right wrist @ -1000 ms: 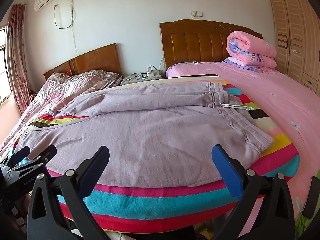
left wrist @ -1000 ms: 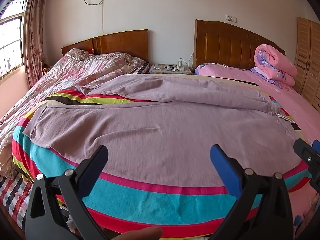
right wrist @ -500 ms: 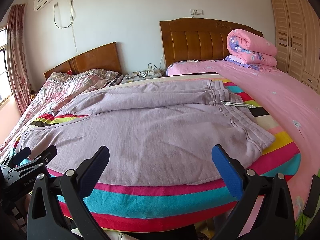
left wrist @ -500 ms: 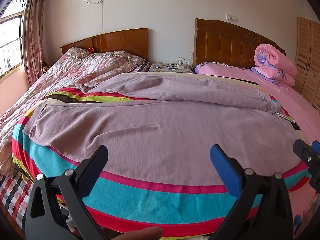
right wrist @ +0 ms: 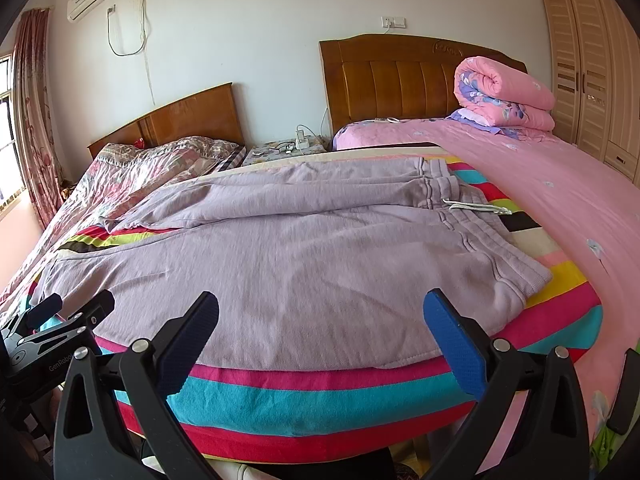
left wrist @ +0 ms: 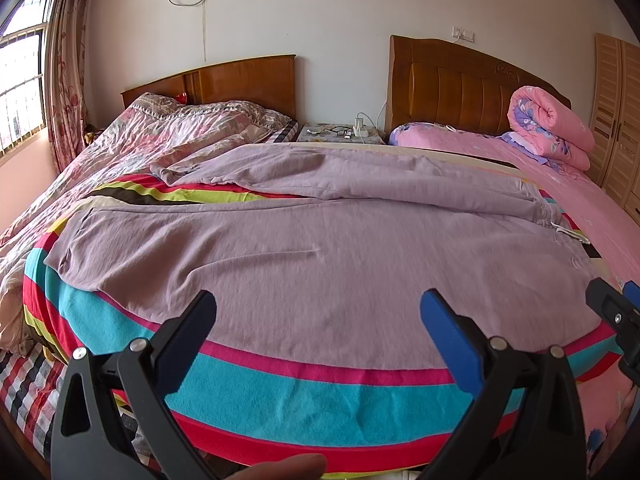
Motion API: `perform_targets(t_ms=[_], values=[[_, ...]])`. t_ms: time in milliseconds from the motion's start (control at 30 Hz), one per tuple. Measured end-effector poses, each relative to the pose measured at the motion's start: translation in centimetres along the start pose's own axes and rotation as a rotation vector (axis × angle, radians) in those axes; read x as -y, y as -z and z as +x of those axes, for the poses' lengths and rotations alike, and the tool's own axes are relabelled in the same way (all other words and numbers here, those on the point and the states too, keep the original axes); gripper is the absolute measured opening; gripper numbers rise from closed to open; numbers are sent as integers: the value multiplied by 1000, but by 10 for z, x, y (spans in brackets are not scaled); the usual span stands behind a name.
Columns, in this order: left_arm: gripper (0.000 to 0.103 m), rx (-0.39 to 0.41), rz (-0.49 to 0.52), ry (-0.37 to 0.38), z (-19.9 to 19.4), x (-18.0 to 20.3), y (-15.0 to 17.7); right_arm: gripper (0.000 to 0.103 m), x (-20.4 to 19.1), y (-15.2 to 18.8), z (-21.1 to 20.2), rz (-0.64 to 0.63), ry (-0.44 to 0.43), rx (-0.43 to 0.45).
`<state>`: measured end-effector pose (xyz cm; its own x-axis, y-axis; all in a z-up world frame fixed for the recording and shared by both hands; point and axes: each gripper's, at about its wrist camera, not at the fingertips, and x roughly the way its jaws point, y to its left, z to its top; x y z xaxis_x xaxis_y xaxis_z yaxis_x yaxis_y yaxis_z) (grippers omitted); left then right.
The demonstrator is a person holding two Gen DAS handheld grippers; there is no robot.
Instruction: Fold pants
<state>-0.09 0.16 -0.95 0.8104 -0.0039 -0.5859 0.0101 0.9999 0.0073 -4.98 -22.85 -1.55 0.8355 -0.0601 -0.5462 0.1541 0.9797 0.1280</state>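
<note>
where stripes show, lilac pants (right wrist: 304, 264) spread flat, legs splayed

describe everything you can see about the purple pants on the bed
The pale lilac sweatpants look like soft knit jersey, lying flat and unfolded across the bright striped blanket. The ribbed elastic waistband sits at the right, with a white drawstring trailing out onto the blanket. Both legs run left; the nearer one is fairly smooth, the farther one is rumpled and creased. The near edge lies along a magenta stripe. Neither open tool touches them.
</note>
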Motion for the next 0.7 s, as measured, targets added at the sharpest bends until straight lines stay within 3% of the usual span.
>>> perform_targets(t_ms=[700], values=[[102, -7, 1, 1, 1, 1, 3, 99, 1, -1, 0, 3, -1, -6]])
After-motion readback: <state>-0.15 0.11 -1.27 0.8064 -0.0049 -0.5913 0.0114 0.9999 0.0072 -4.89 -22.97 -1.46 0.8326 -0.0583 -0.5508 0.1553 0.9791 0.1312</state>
